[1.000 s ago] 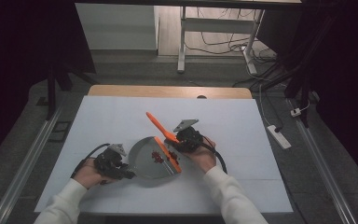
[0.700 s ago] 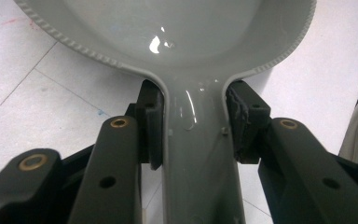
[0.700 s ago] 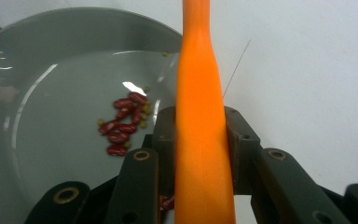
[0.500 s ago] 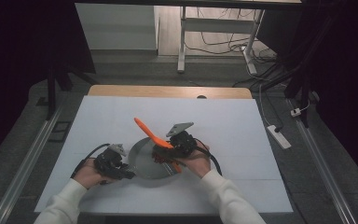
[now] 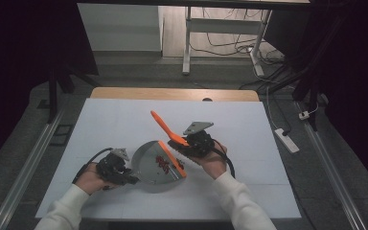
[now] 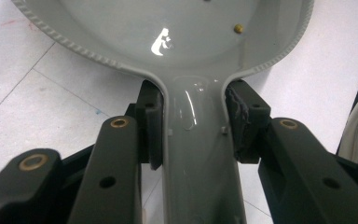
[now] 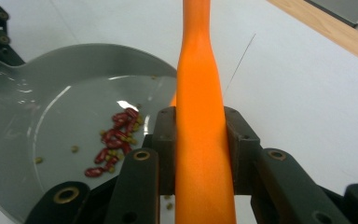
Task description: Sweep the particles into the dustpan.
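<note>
A grey round pan (image 5: 148, 165) lies on the white table, holding red beans (image 5: 163, 163) and a few small yellowish grains. My left gripper (image 5: 124, 173) is shut on the pan's flat handle (image 6: 200, 154), its pads pressed to both sides just below the bowl (image 6: 191, 32). My right gripper (image 5: 179, 143) is shut on the stem of an orange scraper (image 5: 165, 127), whose blade edge (image 5: 173, 160) stands over the pan's right side. In the right gripper view the orange stem (image 7: 200, 116) rises between the jaws, with the pan (image 7: 51, 116) and beans (image 7: 114, 140) to its left.
The white table top (image 5: 249, 124) stretches bare to the right and back, ending in a wooden strip (image 5: 172, 93). A power strip (image 5: 285, 140) lies on the floor at the right, and a metal table frame (image 5: 187, 43) stands beyond.
The right gripper with the orange scraper dipped left over the pan, then rose and moved back to the right. The left gripper and the pan stayed still.
</note>
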Motion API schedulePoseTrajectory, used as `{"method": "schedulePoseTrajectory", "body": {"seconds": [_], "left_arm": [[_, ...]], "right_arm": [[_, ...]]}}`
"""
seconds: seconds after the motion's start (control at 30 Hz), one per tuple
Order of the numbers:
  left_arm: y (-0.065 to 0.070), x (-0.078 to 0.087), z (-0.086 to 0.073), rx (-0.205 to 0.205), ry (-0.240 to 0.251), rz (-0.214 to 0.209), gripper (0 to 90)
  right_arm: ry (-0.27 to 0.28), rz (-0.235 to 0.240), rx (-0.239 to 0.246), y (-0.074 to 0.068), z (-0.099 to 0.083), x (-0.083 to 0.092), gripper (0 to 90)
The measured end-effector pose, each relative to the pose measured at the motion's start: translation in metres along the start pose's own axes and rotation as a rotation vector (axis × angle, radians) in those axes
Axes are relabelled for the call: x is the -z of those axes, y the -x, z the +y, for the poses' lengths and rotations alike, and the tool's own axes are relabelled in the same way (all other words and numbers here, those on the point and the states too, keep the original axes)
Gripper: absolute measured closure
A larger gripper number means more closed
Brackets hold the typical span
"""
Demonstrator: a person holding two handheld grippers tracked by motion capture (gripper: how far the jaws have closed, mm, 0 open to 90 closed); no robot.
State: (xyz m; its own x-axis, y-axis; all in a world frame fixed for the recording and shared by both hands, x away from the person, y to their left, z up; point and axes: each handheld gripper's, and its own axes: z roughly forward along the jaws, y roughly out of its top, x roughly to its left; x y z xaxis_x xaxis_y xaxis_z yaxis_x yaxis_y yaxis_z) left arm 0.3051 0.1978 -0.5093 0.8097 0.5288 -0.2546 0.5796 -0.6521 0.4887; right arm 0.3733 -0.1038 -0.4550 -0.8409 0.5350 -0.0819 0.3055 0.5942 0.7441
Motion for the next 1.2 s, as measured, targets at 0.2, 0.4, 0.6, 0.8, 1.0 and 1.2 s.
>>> {"method": "schedulePoseTrajectory", "body": {"seconds": [0.2,0.4,0.6,0.8,1.0,1.2], "left_arm": [[0.001,0.003,-0.001,-0.001,0.004,0.003,61.3],[0.004,0.003,-0.005,-0.005,0.016,0.002,61.3],[0.006,0.004,-0.01,-0.002,0.018,0.003,61.3],[0.01,0.006,-0.013,-0.014,0.019,-0.008,61.3],[0.012,0.006,-0.012,-0.023,0.016,-0.01,61.2],[0.013,0.003,-0.01,-0.018,0.007,-0.017,61.2]], "right_arm": [[0.001,-0.029,-0.028,0.008,-0.01,0.01,70.0],[-0.007,-0.044,-0.057,0.012,-0.018,0.012,70.0],[-0.03,-0.046,-0.065,0.009,-0.029,0.013,70.0],[-0.05,-0.061,-0.091,0.01,-0.038,0.015,70.0],[-0.076,-0.055,-0.087,0.007,-0.042,0.008,70.0],[-0.074,-0.045,-0.07,-0.001,-0.041,0.002,70.0]]}}
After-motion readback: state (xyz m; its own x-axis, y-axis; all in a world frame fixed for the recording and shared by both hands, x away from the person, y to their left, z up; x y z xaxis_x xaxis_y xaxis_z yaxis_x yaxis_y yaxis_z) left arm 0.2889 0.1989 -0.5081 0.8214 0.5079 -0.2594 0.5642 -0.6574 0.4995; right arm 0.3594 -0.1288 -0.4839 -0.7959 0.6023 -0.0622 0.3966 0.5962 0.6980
